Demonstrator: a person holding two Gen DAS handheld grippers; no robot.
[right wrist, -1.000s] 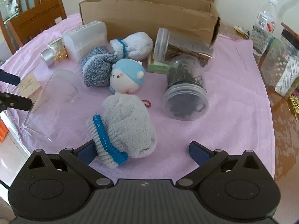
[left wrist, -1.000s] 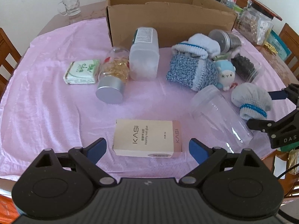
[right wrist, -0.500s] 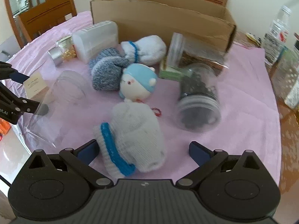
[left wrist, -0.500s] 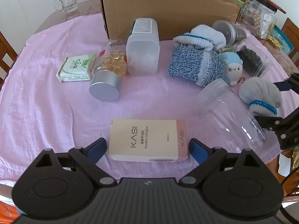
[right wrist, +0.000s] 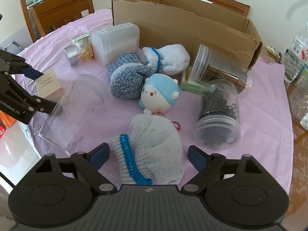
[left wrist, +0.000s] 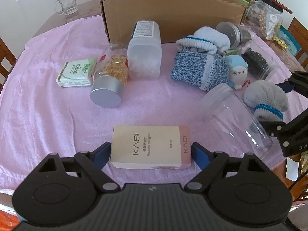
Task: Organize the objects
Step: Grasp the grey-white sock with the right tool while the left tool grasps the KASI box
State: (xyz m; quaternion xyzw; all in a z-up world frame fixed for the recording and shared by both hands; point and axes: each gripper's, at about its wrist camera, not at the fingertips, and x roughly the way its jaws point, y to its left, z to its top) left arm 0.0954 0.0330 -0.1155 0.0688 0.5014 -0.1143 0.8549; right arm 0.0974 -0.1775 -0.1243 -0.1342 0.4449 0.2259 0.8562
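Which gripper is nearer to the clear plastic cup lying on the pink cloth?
Right. The right gripper has one finger tip touching the clear plastic cup; the left gripper straddles the KASI box, apart from the cup.

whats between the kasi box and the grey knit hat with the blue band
A clear plastic cup lying on its side separates the KASI box from the grey hat, shown in the left wrist view.

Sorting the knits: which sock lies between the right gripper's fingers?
The grey sock with the blue cuff band; the white and speckled blue ones lie farther back by the box.

Both wrist views look low across the table — sharing the cardboard box.
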